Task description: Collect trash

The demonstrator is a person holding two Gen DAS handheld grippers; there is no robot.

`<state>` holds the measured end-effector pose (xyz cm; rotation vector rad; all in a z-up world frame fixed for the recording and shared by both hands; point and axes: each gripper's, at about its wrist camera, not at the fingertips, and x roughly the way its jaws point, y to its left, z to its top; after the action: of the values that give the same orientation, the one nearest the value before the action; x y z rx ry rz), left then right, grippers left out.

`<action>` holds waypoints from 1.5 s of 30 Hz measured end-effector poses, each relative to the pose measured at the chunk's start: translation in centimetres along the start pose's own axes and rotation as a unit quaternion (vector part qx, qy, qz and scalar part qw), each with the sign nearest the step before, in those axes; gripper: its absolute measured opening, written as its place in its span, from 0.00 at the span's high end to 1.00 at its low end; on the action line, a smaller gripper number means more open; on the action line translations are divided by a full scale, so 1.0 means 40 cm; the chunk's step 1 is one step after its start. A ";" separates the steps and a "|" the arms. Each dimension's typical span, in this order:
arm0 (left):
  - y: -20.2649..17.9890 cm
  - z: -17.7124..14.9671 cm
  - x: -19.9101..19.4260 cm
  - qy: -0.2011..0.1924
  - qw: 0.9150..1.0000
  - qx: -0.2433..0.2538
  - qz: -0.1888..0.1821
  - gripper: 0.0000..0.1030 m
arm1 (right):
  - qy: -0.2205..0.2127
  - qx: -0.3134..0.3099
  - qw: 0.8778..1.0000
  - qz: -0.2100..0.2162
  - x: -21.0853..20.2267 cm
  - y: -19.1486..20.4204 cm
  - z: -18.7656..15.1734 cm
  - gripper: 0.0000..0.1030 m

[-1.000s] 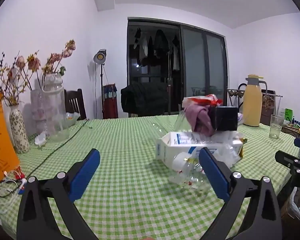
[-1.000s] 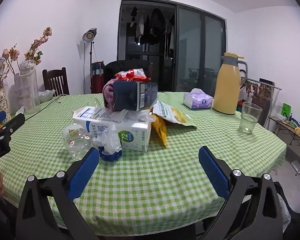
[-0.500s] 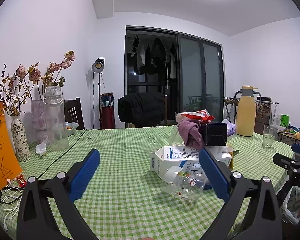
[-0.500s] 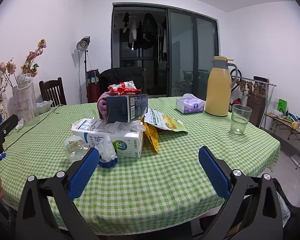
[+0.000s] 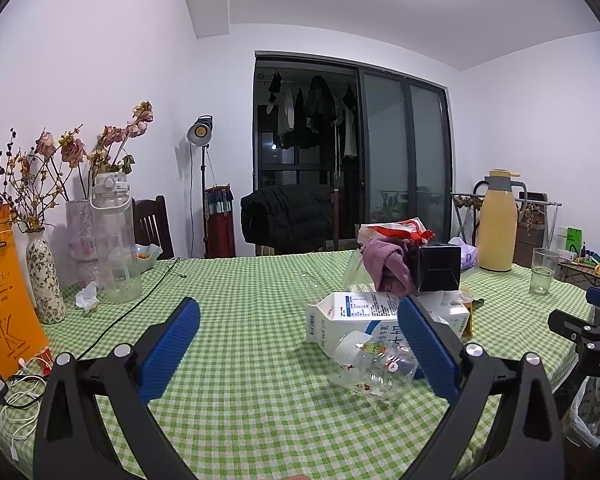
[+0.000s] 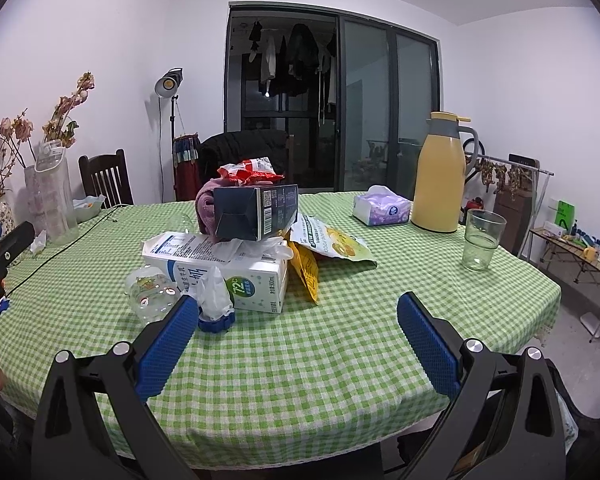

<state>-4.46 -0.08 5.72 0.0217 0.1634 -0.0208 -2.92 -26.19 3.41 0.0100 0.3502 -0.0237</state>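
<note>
Left gripper [image 5: 298, 322] wide open, empty, right gripper [image 6: 298, 320] likewise, one milk carton [image 6: 236, 270], one plastic bottle [image 5: 374, 366], one dark box [image 6: 256, 210] on counter [image 6: 340, 360].

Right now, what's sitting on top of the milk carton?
On the milk carton: a dark box, crumpled plastic, a pink cloth and a red wrapper. Anything beneath them is hidden.

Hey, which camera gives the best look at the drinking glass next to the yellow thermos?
The right wrist view: the drinking glass stands unobstructed on the tablecloth beside the yellow thermos. In the left wrist view, it shows smaller, off at the table's far right edge.
</note>
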 end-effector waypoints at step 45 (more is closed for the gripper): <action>0.003 -0.009 0.002 0.004 1.000 0.003 0.000 0.07 | 0.012 -0.011 1.000 0.000 0.022 0.015 -0.014 0.07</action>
<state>-4.42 0.03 5.37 0.0277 0.1721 -0.0214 -2.26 -25.62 2.59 -0.0115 0.3740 -0.0203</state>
